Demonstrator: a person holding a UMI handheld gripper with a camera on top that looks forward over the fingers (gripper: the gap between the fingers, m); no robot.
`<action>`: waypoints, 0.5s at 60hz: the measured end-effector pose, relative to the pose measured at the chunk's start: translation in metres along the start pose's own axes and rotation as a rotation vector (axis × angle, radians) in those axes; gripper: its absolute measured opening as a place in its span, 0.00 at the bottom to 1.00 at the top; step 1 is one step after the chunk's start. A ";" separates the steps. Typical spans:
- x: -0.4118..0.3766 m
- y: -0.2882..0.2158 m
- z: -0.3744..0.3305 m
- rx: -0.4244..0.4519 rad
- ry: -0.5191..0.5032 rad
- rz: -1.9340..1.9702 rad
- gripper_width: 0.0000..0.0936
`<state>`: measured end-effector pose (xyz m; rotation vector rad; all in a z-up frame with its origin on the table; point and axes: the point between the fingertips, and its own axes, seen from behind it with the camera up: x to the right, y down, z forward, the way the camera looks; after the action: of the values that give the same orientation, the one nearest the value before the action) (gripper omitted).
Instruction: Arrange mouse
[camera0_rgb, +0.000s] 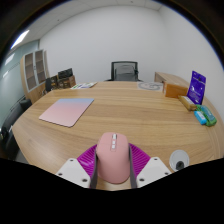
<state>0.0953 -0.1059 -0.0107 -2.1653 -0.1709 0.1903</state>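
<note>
As it sits on the table (120, 120), pink mouse (113, 158), hand-held gripper (113, 165) pinching it.

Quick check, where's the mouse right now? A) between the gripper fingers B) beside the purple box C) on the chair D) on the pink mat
A: the mouse sits between the two fingers of the gripper, their purple pads against its sides, well short of the pink mat.

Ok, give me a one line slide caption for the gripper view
Tool gripping a pink mouse above a wooden table, with a pink mouse pad lying ahead.
</note>
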 end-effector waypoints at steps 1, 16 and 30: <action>0.000 0.000 0.000 -0.006 0.003 -0.003 0.48; -0.048 -0.062 0.004 0.012 -0.004 0.004 0.44; -0.169 -0.147 0.078 0.064 -0.017 0.025 0.44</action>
<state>-0.0933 0.0062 0.0791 -2.1034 -0.1453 0.2262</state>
